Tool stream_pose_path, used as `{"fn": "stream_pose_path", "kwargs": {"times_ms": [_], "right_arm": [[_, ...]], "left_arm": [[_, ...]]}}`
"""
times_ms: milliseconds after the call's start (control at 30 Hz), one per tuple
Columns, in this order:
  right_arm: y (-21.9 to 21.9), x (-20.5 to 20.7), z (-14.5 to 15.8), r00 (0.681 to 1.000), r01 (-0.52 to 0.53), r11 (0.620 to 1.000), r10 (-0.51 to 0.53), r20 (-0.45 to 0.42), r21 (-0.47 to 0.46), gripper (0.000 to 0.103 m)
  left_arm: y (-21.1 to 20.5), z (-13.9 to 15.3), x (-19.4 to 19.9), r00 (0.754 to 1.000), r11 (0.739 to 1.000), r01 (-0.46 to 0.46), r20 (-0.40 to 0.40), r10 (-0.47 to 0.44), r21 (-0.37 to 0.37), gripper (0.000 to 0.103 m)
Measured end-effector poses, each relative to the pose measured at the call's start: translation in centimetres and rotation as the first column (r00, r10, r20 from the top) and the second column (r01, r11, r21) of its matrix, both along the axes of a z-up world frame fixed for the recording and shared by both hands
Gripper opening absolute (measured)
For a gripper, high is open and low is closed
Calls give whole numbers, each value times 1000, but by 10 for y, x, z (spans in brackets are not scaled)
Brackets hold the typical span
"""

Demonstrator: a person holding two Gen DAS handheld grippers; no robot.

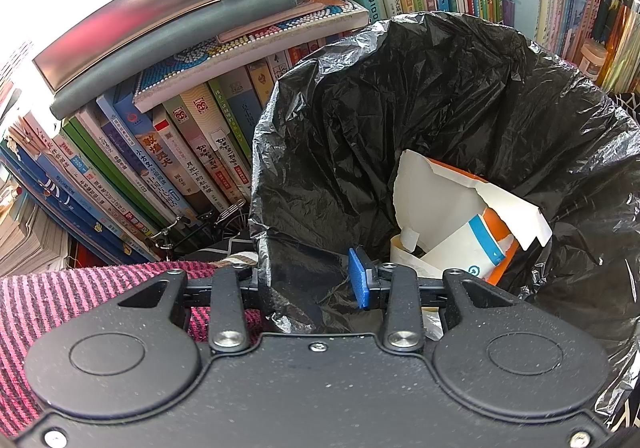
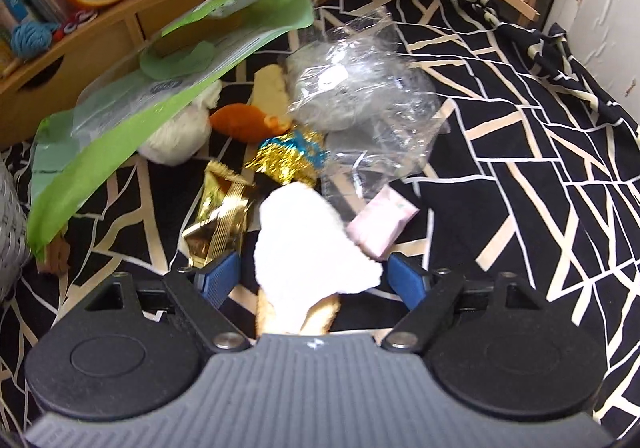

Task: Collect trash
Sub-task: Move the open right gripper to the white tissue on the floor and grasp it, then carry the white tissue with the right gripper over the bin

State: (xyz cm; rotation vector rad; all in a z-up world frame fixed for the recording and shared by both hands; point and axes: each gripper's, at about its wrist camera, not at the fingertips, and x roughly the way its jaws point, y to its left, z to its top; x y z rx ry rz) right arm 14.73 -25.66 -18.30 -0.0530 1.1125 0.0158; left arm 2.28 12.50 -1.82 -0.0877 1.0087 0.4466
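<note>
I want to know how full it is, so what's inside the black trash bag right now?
Inside the black trash bag lies a torn white and orange carton over some white paper scraps. The claw's body and the bag's folds hide whatever lies deeper.

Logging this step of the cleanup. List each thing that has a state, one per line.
left gripper: shut on the bag's rim
black trash bag: mouth held open, partly filled
torn orange-and-white carton: inside the bag
right gripper: open, white fluffy piece between the fingers, not pinched
white fluffy piece: lying on the cloth
green pouch: torn open, flat
clear wrapper: crumpled
</note>
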Motion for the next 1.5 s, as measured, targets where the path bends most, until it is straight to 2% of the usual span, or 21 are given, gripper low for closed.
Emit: {"fn": "stream_pose_path", "kwargs": {"times_ms": [100, 300, 367, 733, 1000, 1133, 1233, 1367, 1500], "right_arm": [[5, -2, 0, 1000, -24, 1000, 24, 3, 2, 86], [9, -2, 9, 999, -42, 999, 42, 9, 7, 66], [11, -2, 12, 999, -45, 999, 45, 16, 7, 64], [29, -4, 53, 993, -77, 994, 70, 92, 73, 62], [45, -5, 112, 977, -105, 975, 64, 204, 195, 60], [55, -12, 153, 951, -168, 951, 87, 297, 259, 60], [63, -21, 185, 917, -235, 922, 107, 383, 306, 60], [81, -35, 222, 863, -355, 868, 161, 479, 348, 60], [105, -41, 236, 830, -458, 804, 235, 505, 378, 61]], "left_arm": [[-1, 0, 1, 1000, 1000, 0, 0, 0, 0, 34], [-1, 0, 1, 1000, 1000, 0, 0, 0, 0, 34], [0, 0, 0, 1000, 1000, 0, 0, 0, 0, 34], [0, -1, 1, 1000, 1000, 1, 1, -1, -1, 34], [0, -1, 1, 1000, 1000, 0, 0, 0, -1, 34], [0, -1, 0, 1000, 1000, 0, 0, 0, 1, 34], [-1, -1, 1, 1000, 1000, 1, -1, -1, 3, 34], [-2, 0, 2, 1000, 1000, 2, -1, -2, 4, 34], [-2, 0, 2, 1000, 1000, 2, -1, -2, 3, 34]]}}
